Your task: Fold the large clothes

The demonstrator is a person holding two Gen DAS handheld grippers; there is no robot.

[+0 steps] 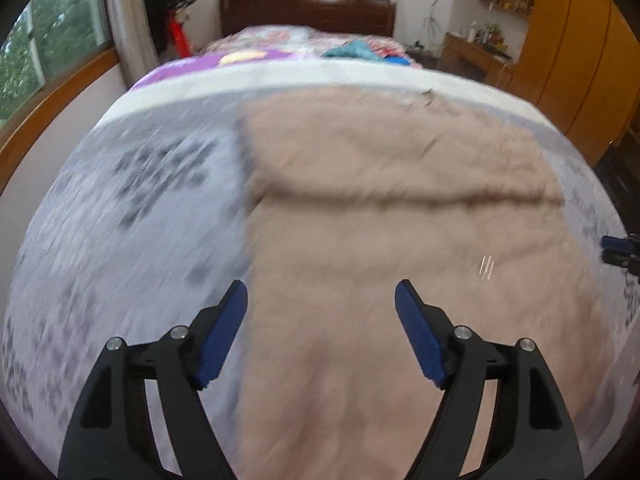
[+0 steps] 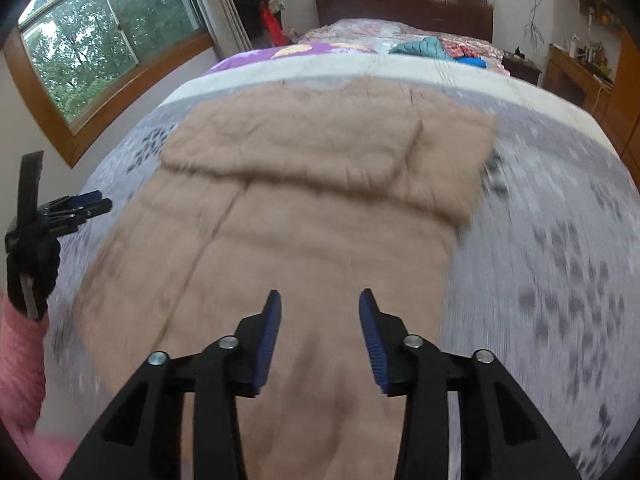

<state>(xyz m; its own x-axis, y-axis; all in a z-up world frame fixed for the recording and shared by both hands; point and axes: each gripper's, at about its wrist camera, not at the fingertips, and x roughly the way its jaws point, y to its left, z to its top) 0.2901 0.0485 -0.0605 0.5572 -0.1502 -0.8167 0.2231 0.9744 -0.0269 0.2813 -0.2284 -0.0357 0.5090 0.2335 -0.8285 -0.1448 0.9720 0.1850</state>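
Observation:
A large tan fleecy garment (image 1: 392, 208) lies flat on the bed, its far part folded over into a band across it; it also shows in the right wrist view (image 2: 304, 208). My left gripper (image 1: 321, 300) is open and empty, hovering above the garment's near left edge. My right gripper (image 2: 320, 308) is open and empty above the garment's near right part. The left gripper also shows in the right wrist view (image 2: 76, 208) at the left edge; the right gripper shows in the left wrist view (image 1: 620, 250) at the right edge.
The bed has a grey patterned sheet (image 1: 132, 216) around the garment. Beyond lie a purple blanket (image 2: 256, 58), a teal garment (image 2: 420, 48) and a dark headboard (image 2: 400, 4). A window (image 2: 104, 36) is on the left, wooden cabinets (image 1: 572, 52) on the right.

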